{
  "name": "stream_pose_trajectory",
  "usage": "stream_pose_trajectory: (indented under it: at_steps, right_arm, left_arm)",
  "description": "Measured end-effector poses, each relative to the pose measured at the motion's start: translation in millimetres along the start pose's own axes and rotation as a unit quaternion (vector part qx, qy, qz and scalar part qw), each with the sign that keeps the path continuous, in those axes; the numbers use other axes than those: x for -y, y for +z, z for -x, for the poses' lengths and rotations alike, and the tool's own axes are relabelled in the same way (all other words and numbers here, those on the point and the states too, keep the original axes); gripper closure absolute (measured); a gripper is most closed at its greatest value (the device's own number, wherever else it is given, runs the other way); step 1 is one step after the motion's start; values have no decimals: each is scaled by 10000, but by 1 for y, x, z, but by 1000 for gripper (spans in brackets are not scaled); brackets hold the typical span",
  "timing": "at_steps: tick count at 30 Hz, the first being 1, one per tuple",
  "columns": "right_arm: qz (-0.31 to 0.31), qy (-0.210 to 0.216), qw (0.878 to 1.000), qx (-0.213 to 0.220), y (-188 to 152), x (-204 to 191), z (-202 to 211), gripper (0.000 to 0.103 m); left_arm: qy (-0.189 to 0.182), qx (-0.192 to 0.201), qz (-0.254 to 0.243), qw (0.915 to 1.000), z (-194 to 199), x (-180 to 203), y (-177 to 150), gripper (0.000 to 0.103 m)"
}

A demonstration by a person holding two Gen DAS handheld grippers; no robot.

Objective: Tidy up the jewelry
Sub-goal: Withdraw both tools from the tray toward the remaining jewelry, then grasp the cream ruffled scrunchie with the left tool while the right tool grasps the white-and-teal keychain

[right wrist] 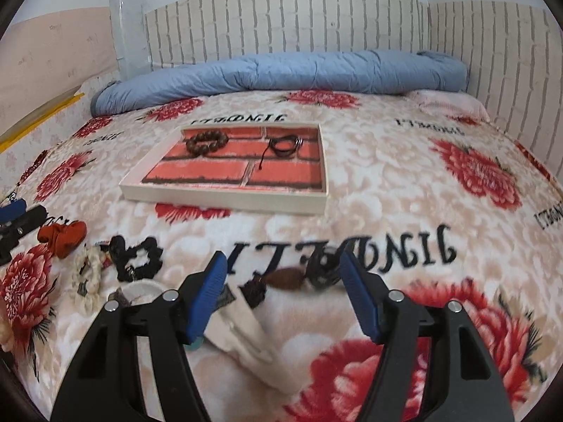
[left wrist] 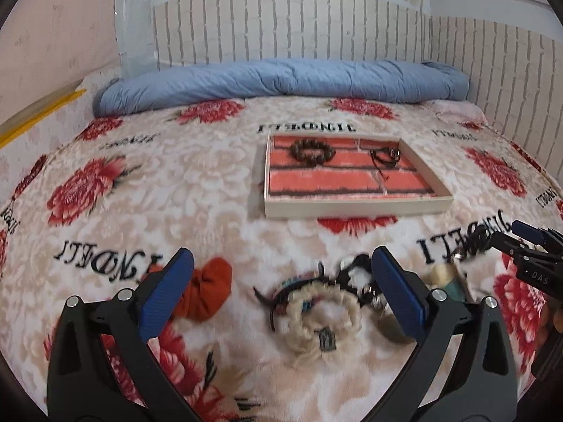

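Meanwhile, both pairs of tongs spread wide, pinching nothing. Left gripper [left wrist: 281, 281] low over the floral blanket [left wrist: 197, 176], straddling a cream braided ring [left wrist: 323, 320] tangled with dark cords; rust-red scrunchie [left wrist: 207, 288] just beside its left finger. Right gripper [right wrist: 283, 283] over a brown oval bead [right wrist: 286, 279] strung on a dark cord, blurred, with a white pouch [right wrist: 246, 330] near its left finger. Black scrunchie [right wrist: 139, 256] off to the left. Farther back, cream tray [right wrist: 225, 198] with brick-print lining, holding a brown bead bracelet [right wrist: 206, 142] at far left and a black cord bracelet [right wrist: 283, 147] at far right, well apart. Rolled blue quilt [right wrist: 281, 70] along the far edge, against the white brick-pattern wall [right wrist: 281, 21].
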State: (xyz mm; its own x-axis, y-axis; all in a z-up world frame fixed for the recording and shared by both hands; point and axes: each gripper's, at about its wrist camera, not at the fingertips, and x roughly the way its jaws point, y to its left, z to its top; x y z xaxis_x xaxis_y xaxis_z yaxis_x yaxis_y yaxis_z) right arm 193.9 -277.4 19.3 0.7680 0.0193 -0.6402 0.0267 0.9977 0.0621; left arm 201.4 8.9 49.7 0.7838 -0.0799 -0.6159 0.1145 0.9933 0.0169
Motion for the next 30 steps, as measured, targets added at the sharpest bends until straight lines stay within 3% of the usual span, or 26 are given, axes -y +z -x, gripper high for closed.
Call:
stream_pose_trajectory:
  at_steps: [9,14,30]
  right_arm:
    - [135,86,9998,-108,-11,-28,-3,37]
    - [180,57,9997,-143,-14,-37,-6,28]
    - [136,-6,9986,-512,-23,-44,-35,27]
  left_arm:
    - [40,-304,-92,9995,-16,3,-23,6]
    - [58,-431,-19,9991,-24,0,-31,6]
    - [53,-838,8,9965,-54,-3,-46,6]
